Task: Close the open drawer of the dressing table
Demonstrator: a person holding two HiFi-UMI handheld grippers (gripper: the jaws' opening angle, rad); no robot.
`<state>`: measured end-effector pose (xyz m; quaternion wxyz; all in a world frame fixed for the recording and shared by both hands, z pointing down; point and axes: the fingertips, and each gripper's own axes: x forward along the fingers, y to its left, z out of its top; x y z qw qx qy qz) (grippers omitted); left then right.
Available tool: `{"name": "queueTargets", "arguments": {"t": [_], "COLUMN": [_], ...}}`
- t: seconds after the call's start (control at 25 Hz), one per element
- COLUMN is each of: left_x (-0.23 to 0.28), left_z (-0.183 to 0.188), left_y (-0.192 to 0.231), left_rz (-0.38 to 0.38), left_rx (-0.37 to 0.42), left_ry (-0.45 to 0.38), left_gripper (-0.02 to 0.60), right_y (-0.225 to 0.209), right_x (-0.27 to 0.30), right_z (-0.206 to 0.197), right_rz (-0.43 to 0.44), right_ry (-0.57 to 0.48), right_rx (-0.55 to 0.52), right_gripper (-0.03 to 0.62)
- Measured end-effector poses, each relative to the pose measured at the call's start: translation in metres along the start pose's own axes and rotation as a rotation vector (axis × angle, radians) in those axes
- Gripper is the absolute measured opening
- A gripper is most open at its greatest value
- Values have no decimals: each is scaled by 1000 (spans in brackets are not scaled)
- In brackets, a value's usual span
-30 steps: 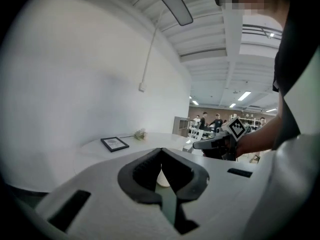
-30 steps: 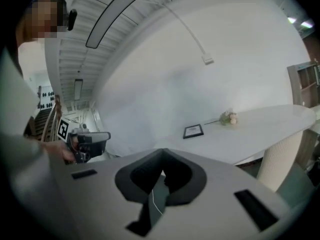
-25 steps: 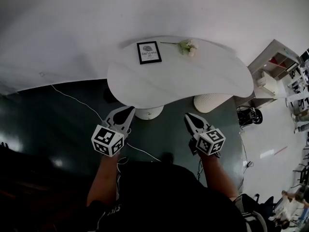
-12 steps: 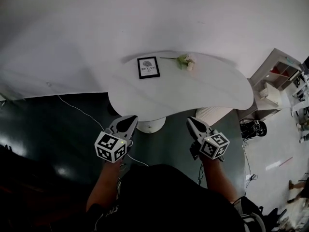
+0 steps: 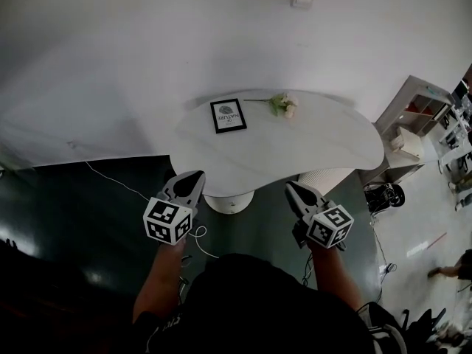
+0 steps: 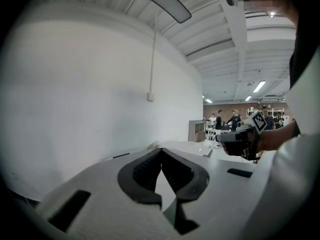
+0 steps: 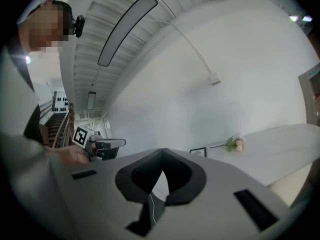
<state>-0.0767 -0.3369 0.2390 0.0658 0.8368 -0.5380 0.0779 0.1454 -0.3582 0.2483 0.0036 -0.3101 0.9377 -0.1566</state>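
The dressing table (image 5: pixel 295 150) is a white kidney-shaped top on a round pedestal (image 5: pixel 230 200), standing against the white wall. No drawer shows in any view. My left gripper (image 5: pixel 193 177) hovers in front of the table's near left edge, jaws shut and empty. Near the table's front middle, my right gripper (image 5: pixel 291 187) is likewise shut on nothing. In the left gripper view the jaws of the left gripper (image 6: pixel 161 149) meet at the tips, and the right gripper view shows the right gripper (image 7: pixel 162 152) the same way, with the table (image 7: pixel 285 141) beyond.
A black-framed picture (image 5: pixel 228 116) and a pale flower (image 5: pixel 281 104) lie on the tabletop's far side. A white ribbed stool (image 5: pixel 324 175) sits under the right part. A white cable (image 5: pixel 110 179) runs over the dark floor. Shelves (image 5: pixel 417 113) stand at right.
The head view has tilted up: the table sits lower in the picture and a wall box has come into view. Both grippers stay shut and hold almost the same place.
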Motion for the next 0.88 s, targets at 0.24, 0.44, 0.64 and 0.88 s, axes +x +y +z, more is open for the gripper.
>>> {"name": "queueTargets", "arguments": {"t": [0.24,0.44,0.64,0.88], "left_x": [-6,-12,-7,7], "left_z": [-12,-22,-29,-29], "left_y": [-2,15,16,5], "left_rz": [-48,-30,-34,-57], "left_rx": [-25,-55,-78,-90], "left_ry": [-7,-2,-1,-9], "left_gripper": [9,9,9,9], "right_y": [11,19,15,3], "right_x": [10,21,21,16], "right_z": [-8,-17,-19,-21], "right_rz": [-4,12,8,9], "right_ry": [14,40,41,38], "right_rx": [26,21,28,47], "right_gripper": [2,2,2,2]}}
